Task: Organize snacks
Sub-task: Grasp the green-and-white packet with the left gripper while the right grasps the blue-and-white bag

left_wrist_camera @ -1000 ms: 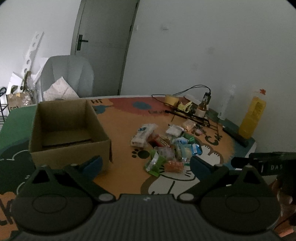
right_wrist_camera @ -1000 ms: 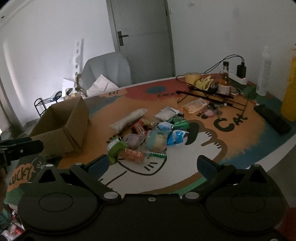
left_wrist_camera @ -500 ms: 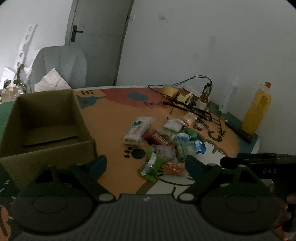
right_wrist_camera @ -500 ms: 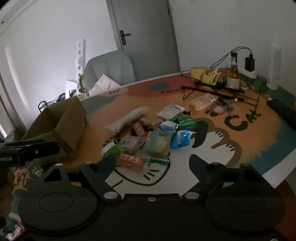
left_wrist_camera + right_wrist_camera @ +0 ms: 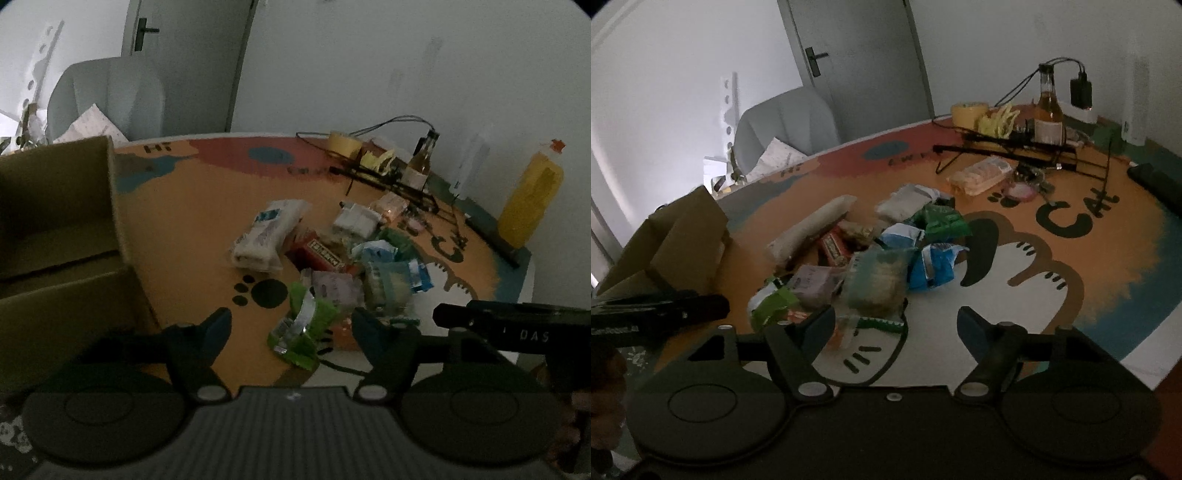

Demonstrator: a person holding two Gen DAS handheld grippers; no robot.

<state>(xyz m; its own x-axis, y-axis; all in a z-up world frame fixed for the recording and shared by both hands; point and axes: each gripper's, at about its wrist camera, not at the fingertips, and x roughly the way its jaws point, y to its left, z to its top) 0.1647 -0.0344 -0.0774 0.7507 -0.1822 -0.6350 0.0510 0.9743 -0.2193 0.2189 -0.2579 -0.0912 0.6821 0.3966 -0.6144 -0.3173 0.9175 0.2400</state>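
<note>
One open cardboard box (image 5: 55, 236), contents unclear

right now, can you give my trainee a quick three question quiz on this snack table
1. True or false: the cardboard box already holds snacks.
2. Which packet lies between the fingers of the left claw? A) green packet B) blue packet C) red packet
3. What is the right claw holding?

Key:
1. False: no snacks show inside it.
2. A, not yet gripped.
3. Nothing. Both claws have just been closing, but their pads press on nothing.
</note>
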